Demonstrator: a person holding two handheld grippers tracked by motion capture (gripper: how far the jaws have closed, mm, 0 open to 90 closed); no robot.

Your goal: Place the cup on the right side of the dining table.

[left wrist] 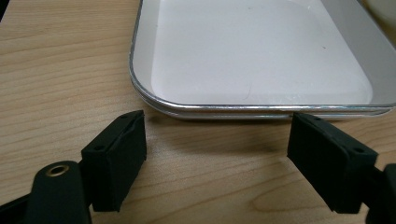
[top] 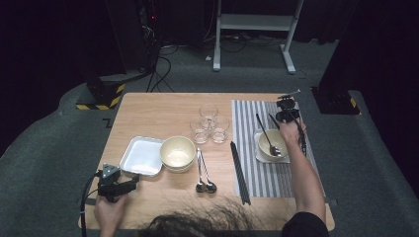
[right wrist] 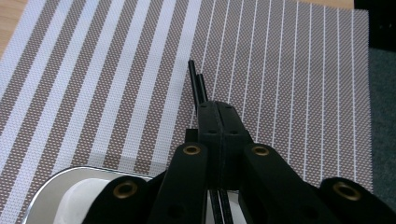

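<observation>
1. A pair of thin black chopsticks [right wrist: 200, 88] is pinched in the right gripper [right wrist: 218, 122], its jaws closed tight on them, above the grey-and-white striped woven placemat [right wrist: 289, 70] just beside the cream bowl on its metal tray [top: 271, 146].
2. The step in hand appears to be laying the chopsticks at the place setting; next they need lowering flat onto the placemat to the right of the bowl before the jaws let go.
3. The left gripper [left wrist: 217, 149] rests on the wooden table [left wrist: 56, 70], jaws wide apart and empty, just short of the square silver metal tray [left wrist: 261, 108].
</observation>
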